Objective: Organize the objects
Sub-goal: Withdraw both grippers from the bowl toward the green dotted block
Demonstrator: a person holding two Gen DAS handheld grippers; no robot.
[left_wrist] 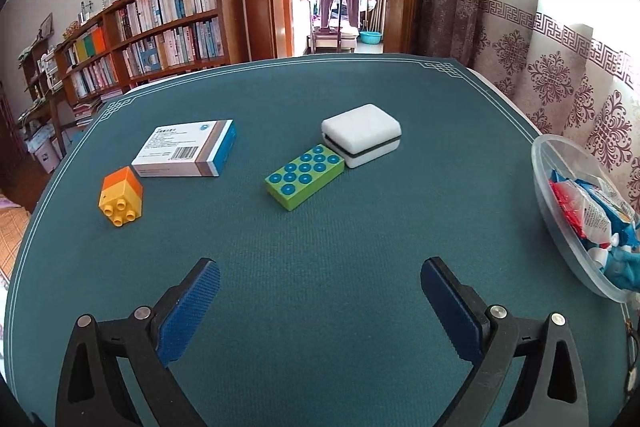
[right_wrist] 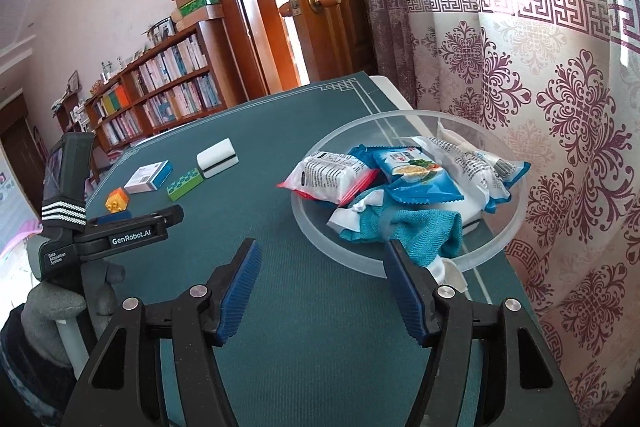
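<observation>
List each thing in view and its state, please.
Left gripper: open, empty.
Right gripper: open, empty.
Bowl: upright, holds packets and a cloth.
Box: lying flat, closed.
Green block: flat, touching the eraser.
Eraser: flat.
Orange block: on its side.

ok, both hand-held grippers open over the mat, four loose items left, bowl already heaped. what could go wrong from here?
1. The clear bowl sits near the table's right edge and is heaped; the teal cloth hangs over its rim. Adding more could spill a snack packet.
2. The green block touches the white sponge; gripping one will likely shove the other.
3. The medicine box lies flat and wide, so the left hand-held gripper may struggle to span it.
</observation>
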